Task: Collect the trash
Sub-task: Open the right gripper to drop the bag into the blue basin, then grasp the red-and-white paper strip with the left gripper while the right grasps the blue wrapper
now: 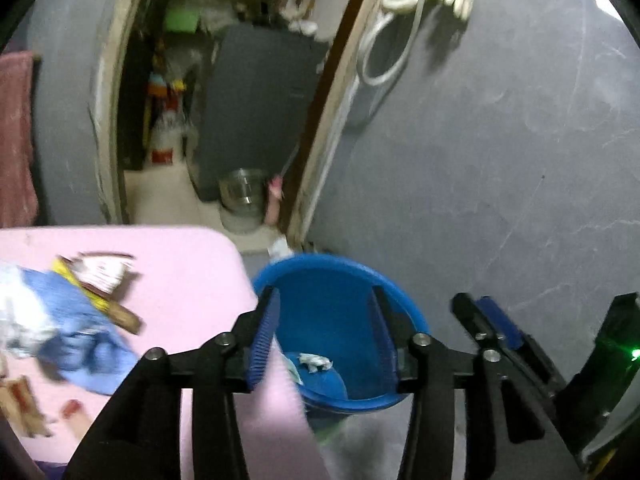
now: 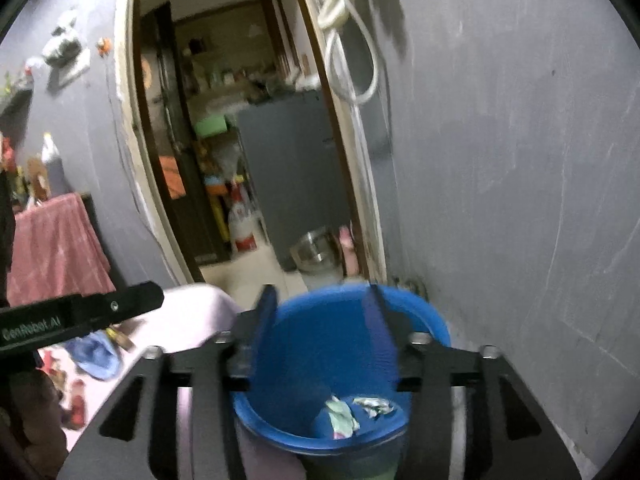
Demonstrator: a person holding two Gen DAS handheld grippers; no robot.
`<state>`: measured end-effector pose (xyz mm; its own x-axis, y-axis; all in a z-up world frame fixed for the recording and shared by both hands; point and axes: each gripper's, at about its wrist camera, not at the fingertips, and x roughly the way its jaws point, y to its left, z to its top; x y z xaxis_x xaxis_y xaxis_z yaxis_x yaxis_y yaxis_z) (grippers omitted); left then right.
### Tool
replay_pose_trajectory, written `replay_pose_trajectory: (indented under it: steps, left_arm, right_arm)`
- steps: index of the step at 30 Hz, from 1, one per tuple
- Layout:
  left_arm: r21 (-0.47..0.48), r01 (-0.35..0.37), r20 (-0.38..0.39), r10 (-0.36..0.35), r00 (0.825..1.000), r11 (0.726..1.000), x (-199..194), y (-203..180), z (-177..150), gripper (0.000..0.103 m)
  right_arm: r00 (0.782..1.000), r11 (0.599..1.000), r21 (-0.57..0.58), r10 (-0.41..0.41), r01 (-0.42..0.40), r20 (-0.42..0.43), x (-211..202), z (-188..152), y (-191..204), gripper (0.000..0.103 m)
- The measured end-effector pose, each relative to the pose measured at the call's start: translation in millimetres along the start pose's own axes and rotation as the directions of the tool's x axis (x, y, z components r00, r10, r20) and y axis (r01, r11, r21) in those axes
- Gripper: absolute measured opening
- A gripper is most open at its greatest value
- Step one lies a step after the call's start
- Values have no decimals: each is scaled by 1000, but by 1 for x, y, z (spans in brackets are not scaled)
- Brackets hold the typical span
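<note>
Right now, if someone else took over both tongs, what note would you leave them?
Left tongs: open, empty, over the blue bin.
Right tongs: open, empty, over the same bin.
Done: two crumpled scraps lie in the bin.
Left: on the pink table a blue cloth, a torn wrapper and small bits near its close edge; they are too blurred to name.
Next, probably: go back to the table for the wrapper.
</note>
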<state>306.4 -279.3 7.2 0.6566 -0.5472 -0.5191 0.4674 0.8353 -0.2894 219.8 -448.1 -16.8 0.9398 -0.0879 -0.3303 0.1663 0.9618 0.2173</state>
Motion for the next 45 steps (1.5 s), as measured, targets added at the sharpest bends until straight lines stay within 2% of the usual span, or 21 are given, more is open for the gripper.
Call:
replay_pose_trajectory:
  steps: [2,3,4,6,7,10,11,13,16,25,33,36,39,45]
  left_arm:
    - [-4,-17,46,18,999,1000,-21,2,2,50]
    - [-7,-21,68,22,997,1000,-32,4,3,50]
    - [-9,-25,86,26,996,1000,-41,6,4,52]
    - [-11,-49,133,50,990,999,-65,10,6,58]
    - [-13,-58,151,59,987,998,-74,11,7,63]
    - [-20,-84,206,86,975,996,-109,18,8,64]
    - [-19,-93,215,95,972,995,-117,19,7,71]
    - [-28,-123,253,126,959,992,-139,24,5,84]
    - [-35,-152,303,155,940,988,-168,31,0,86]
    - [-76,-253,342,264,902,964,-236,61,-31,98]
    - [-122,-380,350,398,848,917,-277,97,-68,101]
    - [-133,-409,335,429,839,903,-283,111,-81,101]
    - [-145,-428,311,451,837,892,-285,124,-91,101]
    - [-172,-432,249,464,850,885,-279,151,-104,101]
  right_arm:
    - [999,1000,-7,8,-8,31,-13,7,8,54]
    - [999,1000,-10,19,-18,51,-23,11,14,58]
    - [997,1000,-8,28,-27,68,-31,14,18,67]
    - [994,999,-11,48,-47,101,-46,18,28,75]
    - [992,998,-19,55,-54,113,-53,20,33,76]
    - [988,997,-46,73,-67,138,-73,26,49,84]
    - [987,996,-48,78,-72,144,-76,27,53,85]
    - [982,995,-56,96,-88,163,-91,29,63,93]
    - [976,991,-80,116,-103,185,-110,32,78,103]
    - [961,979,-123,185,-162,207,-144,26,126,103]
    - [941,959,-173,259,-224,217,-164,3,167,103]
    - [936,953,-183,278,-241,214,-166,-5,178,103]
    - [939,950,-190,284,-248,195,-162,-13,189,103]
    - [952,943,-224,279,-245,130,-144,-32,206,103]
